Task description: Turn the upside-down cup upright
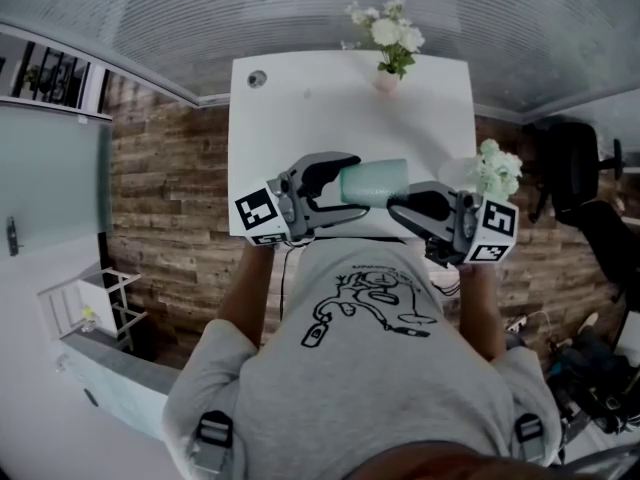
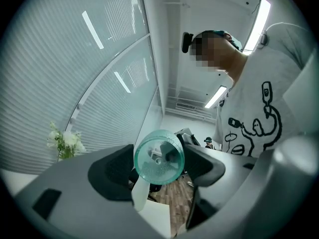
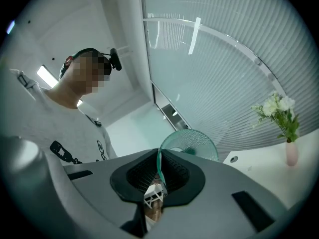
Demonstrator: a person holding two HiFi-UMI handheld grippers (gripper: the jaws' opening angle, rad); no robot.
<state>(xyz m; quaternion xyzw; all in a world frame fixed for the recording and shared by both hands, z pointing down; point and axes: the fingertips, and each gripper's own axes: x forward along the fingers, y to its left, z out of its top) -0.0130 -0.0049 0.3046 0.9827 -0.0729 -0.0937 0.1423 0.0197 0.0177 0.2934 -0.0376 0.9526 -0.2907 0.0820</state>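
Observation:
A translucent teal cup lies on its side in the air over the near edge of the white table, held between both grippers. My right gripper is shut on its rim: in the right gripper view the thin rim is pinched between the black pads, and the cup spreads beyond them. My left gripper flanks the base. In the left gripper view the round base faces the camera and touches the pads on both sides of my left gripper.
A small vase of white flowers stands at the table's far edge. A second white bunch sits at the right edge near my right gripper. A round cable hole marks the far left corner. A dark chair stands to the right.

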